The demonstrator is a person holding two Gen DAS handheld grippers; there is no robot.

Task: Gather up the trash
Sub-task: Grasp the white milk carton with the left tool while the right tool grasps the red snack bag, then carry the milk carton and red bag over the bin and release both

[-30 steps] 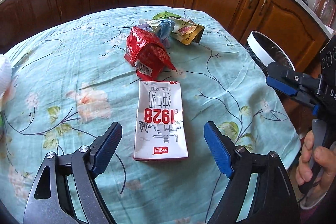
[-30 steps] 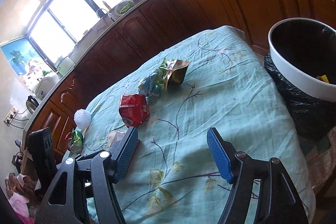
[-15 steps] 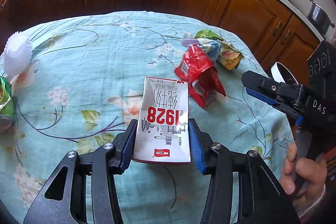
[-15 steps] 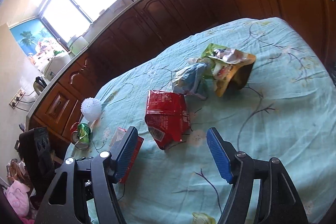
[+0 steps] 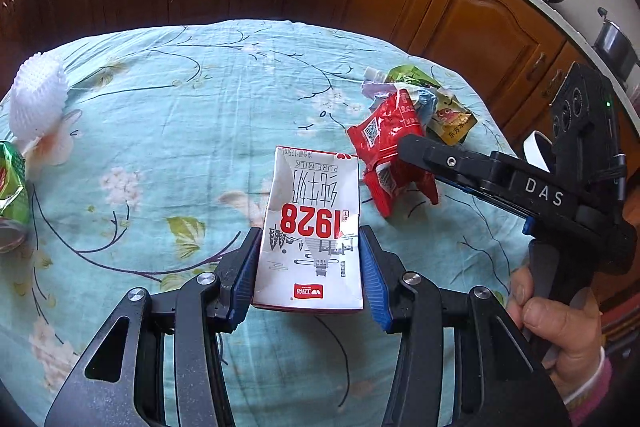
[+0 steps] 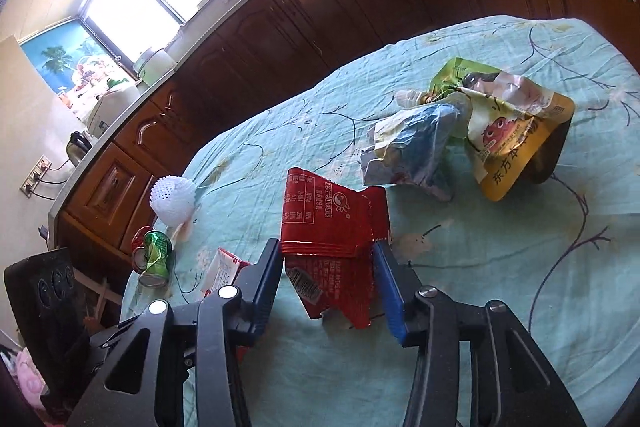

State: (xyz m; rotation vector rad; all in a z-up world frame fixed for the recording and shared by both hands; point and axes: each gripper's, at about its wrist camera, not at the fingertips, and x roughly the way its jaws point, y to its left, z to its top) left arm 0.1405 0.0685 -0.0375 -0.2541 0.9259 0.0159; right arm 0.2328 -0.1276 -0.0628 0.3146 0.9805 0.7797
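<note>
My left gripper (image 5: 309,269) clamps milk carton (image 5: 311,231), table centre; right gripper (image 6: 328,283) brackets red wrapper (image 6: 332,227), 2 o'clock of carton, closure unclear; crumpled foil may slip

Round table under a teal floral cloth (image 5: 192,131). Lying on it: a flattened white milk carton (image 5: 310,231) marked 1928, near the front edge; a crumpled red wrapper (image 6: 332,227) just beside it; a heap of green, blue and yellow pouches (image 6: 492,123) farther back; a white foam fruit net (image 5: 36,103) and a crushed green can (image 6: 154,255) at the left edge.
</note>
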